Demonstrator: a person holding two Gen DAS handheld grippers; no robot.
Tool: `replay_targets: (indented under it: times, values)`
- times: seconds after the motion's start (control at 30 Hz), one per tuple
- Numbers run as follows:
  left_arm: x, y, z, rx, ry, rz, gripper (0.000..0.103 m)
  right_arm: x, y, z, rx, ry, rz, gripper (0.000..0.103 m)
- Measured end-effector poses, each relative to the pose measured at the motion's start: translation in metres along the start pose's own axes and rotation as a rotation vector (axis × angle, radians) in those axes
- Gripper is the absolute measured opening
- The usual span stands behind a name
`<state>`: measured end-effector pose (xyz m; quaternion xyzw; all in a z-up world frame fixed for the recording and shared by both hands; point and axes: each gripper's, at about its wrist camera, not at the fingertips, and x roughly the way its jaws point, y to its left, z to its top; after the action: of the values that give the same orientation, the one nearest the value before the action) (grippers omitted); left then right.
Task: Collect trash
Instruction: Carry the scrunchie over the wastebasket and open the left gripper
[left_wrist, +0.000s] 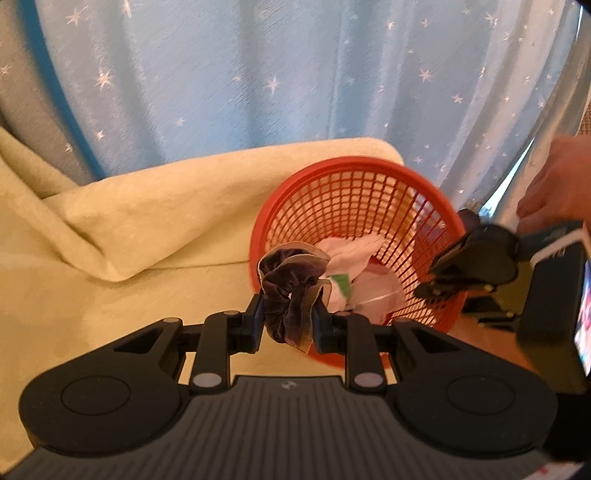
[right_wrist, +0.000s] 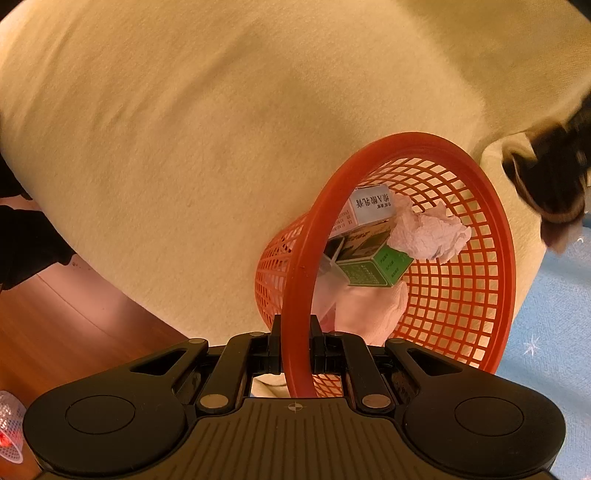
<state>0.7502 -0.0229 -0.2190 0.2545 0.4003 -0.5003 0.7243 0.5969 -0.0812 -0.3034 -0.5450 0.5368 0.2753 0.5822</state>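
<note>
My left gripper (left_wrist: 288, 321) is shut on a dark crumpled wrapper (left_wrist: 290, 286), held just before the near rim of the red mesh basket (left_wrist: 354, 164). The basket is tilted toward me and holds crumpled white paper (left_wrist: 354, 253). My right gripper (right_wrist: 295, 341) is shut on the basket rim (right_wrist: 299, 266), which runs between its fingers. Inside the basket lie a green box (right_wrist: 373, 269), a white printed box (right_wrist: 369, 206) and a crumpled tissue (right_wrist: 430, 236). The dark wrapper (right_wrist: 546, 173) shows blurred at the right edge of the right wrist view.
A cream blanket (left_wrist: 122, 229) covers the bed or sofa to the left of the basket. Blue star-patterned curtains (left_wrist: 258, 74) hang behind. A hand (left_wrist: 554, 192) holds the right gripper at the right. Wooden floor (right_wrist: 66, 317) lies lower left, with a small mesh cup (right_wrist: 9, 428) on it.
</note>
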Motion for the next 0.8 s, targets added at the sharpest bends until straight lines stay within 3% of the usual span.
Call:
replay_targets:
  times: [0.5,0.63,0.8]
  values:
    - [0.017,-0.03,0.043,0.049,-0.041,-0.139,0.022,-0.002,0.002,-0.002,0.015,-0.007,0.0,0.006]
    - [0.027,-0.036,0.05,0.032,-0.044,-0.18,0.042,-0.001,0.0,-0.003,0.022,-0.009,0.001,0.006]
    - [0.026,-0.034,0.054,0.013,-0.056,-0.178,0.042,-0.001,0.001,-0.004,0.026,-0.013,0.002,0.006]
